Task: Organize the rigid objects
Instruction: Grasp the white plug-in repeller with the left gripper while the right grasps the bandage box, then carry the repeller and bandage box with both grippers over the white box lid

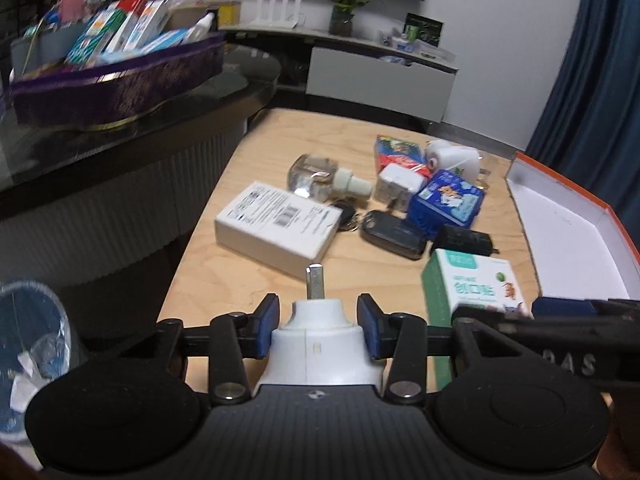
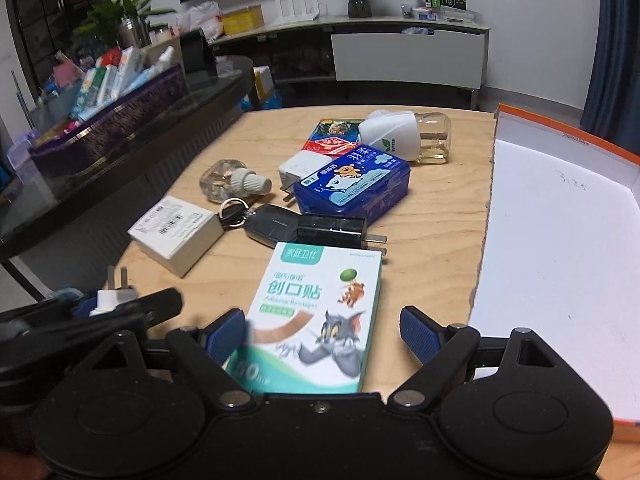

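Observation:
My left gripper is around a white plug-in device with metal prongs; its blue pads stand a little off the sides, so the hold is unclear. It also shows in the right wrist view. My right gripper is open around the near end of a green bandage box lying on the wooden table; the pads do not touch it. An open orange box with white inside lies at the right.
On the table lie a white carton, a car key, a black charger, a blue tin, a white charger, a glass refill bottle, a white vaporizer and a red packet. A purple basket stands left.

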The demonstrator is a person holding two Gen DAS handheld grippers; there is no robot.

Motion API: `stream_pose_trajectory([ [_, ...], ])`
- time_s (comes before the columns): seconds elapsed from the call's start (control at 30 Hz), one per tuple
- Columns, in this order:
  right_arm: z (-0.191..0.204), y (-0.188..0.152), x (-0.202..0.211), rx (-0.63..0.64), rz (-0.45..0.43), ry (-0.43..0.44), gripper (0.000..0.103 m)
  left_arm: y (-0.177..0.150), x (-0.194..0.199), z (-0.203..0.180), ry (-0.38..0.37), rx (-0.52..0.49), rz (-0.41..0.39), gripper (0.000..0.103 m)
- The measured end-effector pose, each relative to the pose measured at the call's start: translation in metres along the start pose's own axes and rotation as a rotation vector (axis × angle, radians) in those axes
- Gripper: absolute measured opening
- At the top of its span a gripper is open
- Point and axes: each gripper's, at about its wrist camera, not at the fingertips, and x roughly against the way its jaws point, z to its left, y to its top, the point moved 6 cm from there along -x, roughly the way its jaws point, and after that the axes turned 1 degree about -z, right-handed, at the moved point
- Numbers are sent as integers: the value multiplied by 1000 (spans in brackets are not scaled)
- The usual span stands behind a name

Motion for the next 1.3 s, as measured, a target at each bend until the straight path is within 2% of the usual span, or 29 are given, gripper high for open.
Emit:
stream_pose_trajectory([
  [0.13, 3, 2, -14, 10, 56, -44, 102, -5, -2, 5, 7, 19, 19, 42],
  [0.2, 3, -1, -18, 2, 75, -41, 102, -8, 0, 9, 16, 34, 28, 45],
  [0.23, 2, -3, -20, 6, 84, -54, 102, -10, 1, 11, 21, 43, 34, 60],
  [0.27, 3, -6, -23, 22, 100, -82, 102, -11, 3, 13, 28, 57, 39, 81],
  [0.37, 3, -11, -25, 60, 95, -106, 102, -14, 12, 13, 23, 63, 30, 97],
  [0.43, 3, -11, -24, 64, 96, -103, 101, -18, 17, 9, 28, 43, 35, 99],
  [0.47, 3, -12, -23, 66, 92, -98, 100, -22, 18, 7, 28, 31, 38, 99],
  [0.5, 3, -12, -22, 62, 81, -83, 86, -25, 17, 6, 30, 18, 43, 98],
  [0.63, 2, -12, -16, 62, 72, -58, 84, -28, 13, 4, 76, -54, 39, 66],
  [0.77, -2, -10, -4, 48, 48, -38, 84, -28, 14, 1, 59, -57, 34, 66],
  [0.97, -19, 9, 39, 31, -73, -22, 84, -14, 31, -23, -5, -73, -27, 64],
  [1.07, -40, 24, 65, 1, -130, -27, 84, -3, 40, -40, -27, -91, -58, 64],
  [1.17, -68, 36, 88, -54, -176, -44, 84, 10, 48, -59, -85, -88, -77, 64],
  [1.3, -109, 46, 118, -102, -233, -100, 84, 28, 53, -100, -175, -145, -105, 64],
])
